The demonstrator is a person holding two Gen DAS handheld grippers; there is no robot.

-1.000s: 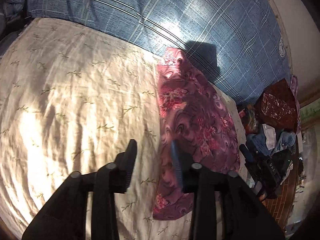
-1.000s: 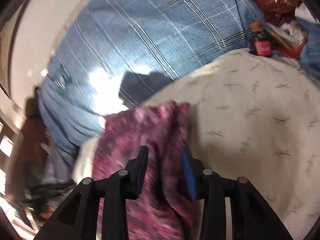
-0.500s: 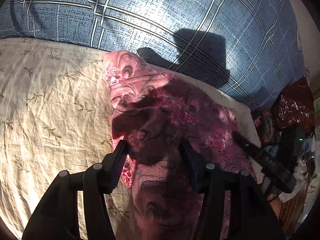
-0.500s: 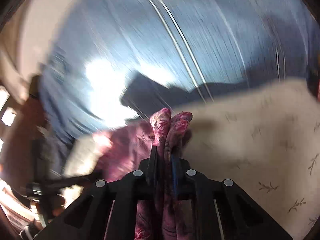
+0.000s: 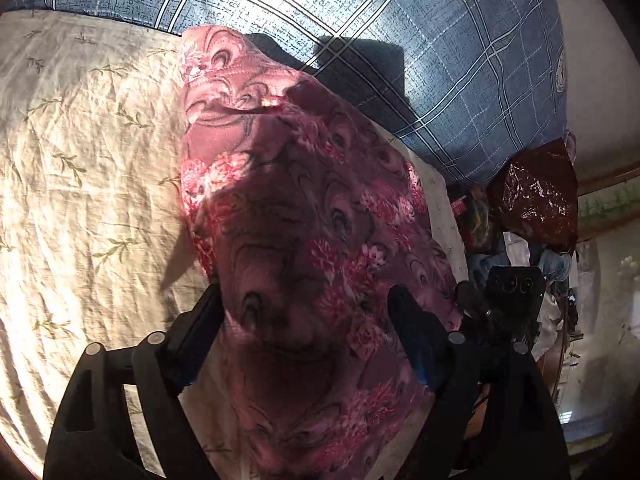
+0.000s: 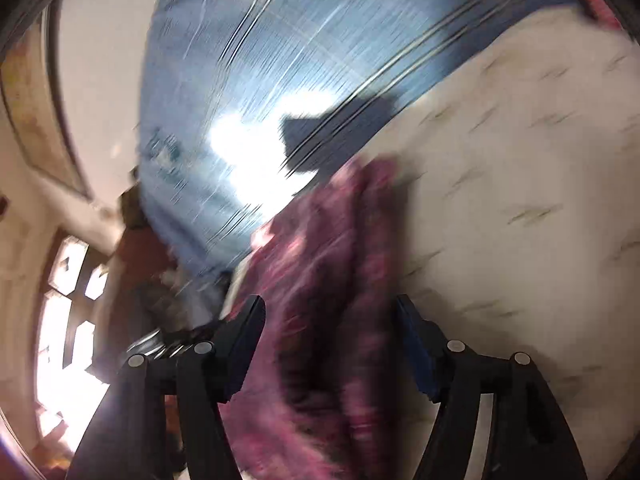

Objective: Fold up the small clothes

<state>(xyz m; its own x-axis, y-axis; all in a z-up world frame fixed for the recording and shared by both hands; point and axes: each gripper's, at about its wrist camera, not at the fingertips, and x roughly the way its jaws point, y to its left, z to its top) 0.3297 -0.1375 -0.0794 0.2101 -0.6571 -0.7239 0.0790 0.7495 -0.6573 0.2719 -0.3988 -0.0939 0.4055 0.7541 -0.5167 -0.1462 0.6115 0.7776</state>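
Observation:
A pink and maroon floral garment (image 5: pixel 304 208) lies folded lengthwise on the cream leaf-print sheet (image 5: pixel 80 152), its far end near the blue plaid pillow (image 5: pixel 360 4). My left gripper (image 5: pixel 304 320) is open, its fingers wide apart over the garment's near part, gripping nothing. In the blurred right wrist view the same garment (image 6: pixel 332 280) runs between the fingers of my right gripper (image 6: pixel 330 324), which is open and wide. The right gripper's body also shows in the left wrist view (image 5: pixel 514 300), beside the garment's right edge.
A dark red shiny bag (image 5: pixel 532 196) and a heap of clothes and small items (image 5: pixel 484 232) lie off the bed's right edge. A bright window (image 6: pixel 68 320) shows at the left of the right wrist view. The cream sheet spreads wide to the left.
My right gripper was shut on the garment's end half a second ago and has let go and opened wide. My left gripper has moved forward over the garment, staying open.

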